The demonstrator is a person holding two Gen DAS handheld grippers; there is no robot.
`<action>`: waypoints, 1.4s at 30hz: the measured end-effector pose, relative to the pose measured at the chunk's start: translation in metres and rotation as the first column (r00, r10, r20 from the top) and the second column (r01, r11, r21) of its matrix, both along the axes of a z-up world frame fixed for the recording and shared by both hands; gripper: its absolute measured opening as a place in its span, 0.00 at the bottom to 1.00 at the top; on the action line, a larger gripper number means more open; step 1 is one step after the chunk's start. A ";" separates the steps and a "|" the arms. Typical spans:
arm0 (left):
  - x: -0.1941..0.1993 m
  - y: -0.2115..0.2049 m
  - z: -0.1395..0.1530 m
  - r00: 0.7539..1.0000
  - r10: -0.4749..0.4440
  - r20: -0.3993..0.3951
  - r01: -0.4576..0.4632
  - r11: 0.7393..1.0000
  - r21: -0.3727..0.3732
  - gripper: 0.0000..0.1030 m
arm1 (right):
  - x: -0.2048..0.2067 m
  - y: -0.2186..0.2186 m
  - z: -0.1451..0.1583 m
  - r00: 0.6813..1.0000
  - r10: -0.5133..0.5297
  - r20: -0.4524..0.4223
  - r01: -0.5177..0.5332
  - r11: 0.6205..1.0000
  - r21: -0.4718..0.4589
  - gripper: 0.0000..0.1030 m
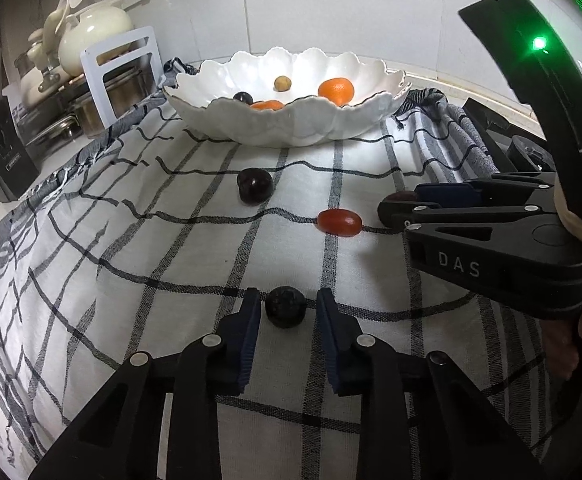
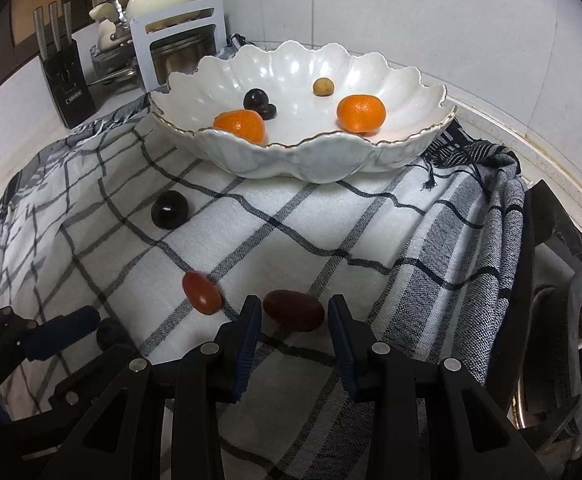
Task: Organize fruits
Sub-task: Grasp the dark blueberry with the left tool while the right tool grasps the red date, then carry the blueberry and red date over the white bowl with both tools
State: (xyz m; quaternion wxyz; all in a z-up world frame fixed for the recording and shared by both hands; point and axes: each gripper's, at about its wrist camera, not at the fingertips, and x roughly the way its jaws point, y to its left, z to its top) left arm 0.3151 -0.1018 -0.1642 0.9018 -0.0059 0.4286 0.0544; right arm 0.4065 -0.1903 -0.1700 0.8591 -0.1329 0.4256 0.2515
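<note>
Left hand-held gripper (image 1: 287,311) brackets a black berry (image 1: 286,306), jaws not quite touching; right hand-held gripper (image 2: 294,314) likewise straddles a brown date (image 2: 294,310). Either could roll away.

Both cams ride the claws, angled steeply down and forward, close over the checked cloth (image 1: 195,364) on the desk. Left view sits left of the right view; each catches the other claw at its edge. Shared: white bowl (image 1: 291,128) (image 2: 311,160) and loose fruits on the cloth.
</note>
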 end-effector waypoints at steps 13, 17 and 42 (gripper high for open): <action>-0.002 0.006 0.002 1.000 0.026 0.005 -0.026 0.999 -0.033 0.21 | -0.001 -0.003 -0.001 1.000 -0.006 0.009 0.006 1.000 0.017 0.28; -0.004 0.009 0.006 0.999 0.037 0.014 -0.036 0.998 -0.041 0.21 | -0.005 -0.006 0.003 1.000 -0.010 0.011 0.010 1.000 0.026 0.28; -0.020 0.026 0.064 0.989 -0.012 0.146 0.019 0.999 -0.050 0.21 | -0.045 -0.016 0.056 0.990 -0.082 0.114 0.070 0.991 0.110 0.28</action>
